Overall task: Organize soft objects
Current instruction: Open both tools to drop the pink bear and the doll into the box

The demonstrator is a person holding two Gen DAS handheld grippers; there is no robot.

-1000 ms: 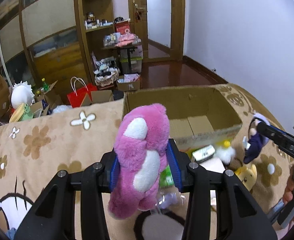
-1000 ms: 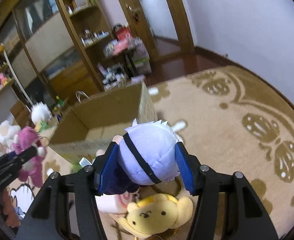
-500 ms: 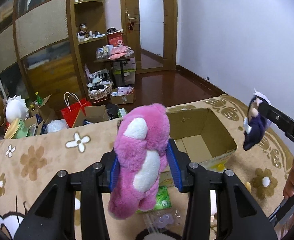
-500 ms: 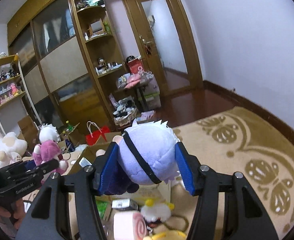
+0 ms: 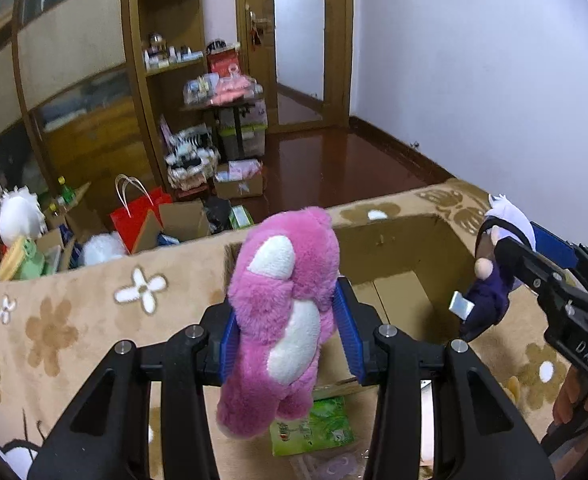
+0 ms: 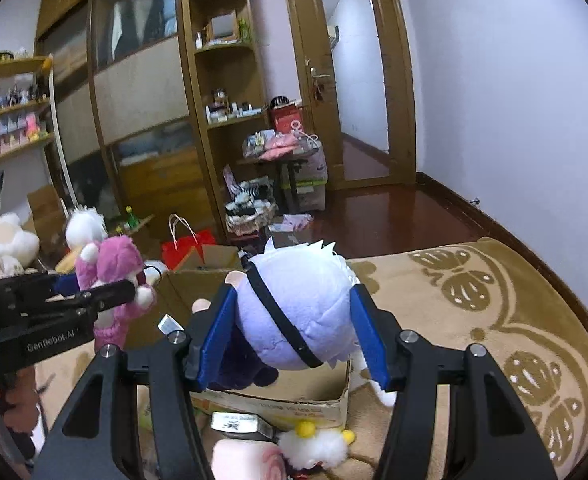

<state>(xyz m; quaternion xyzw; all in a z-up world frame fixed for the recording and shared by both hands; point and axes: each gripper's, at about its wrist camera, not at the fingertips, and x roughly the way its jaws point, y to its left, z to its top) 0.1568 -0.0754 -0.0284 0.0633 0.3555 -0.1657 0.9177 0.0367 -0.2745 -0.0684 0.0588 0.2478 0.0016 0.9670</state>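
Pink bear plush (image 5: 285,320) hangs pinched in the left gripper (image 5: 287,338), the open cardboard box (image 5: 414,264) just beyond it; the right gripper (image 6: 294,332) clamps a white-haired doll (image 6: 298,312) above that box. Both look ready to lower and release.

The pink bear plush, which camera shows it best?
The left wrist view: the pink bear plush fills the centre, clamped in the left claw. The right wrist view shows it small at the left edge, partly behind that claw.
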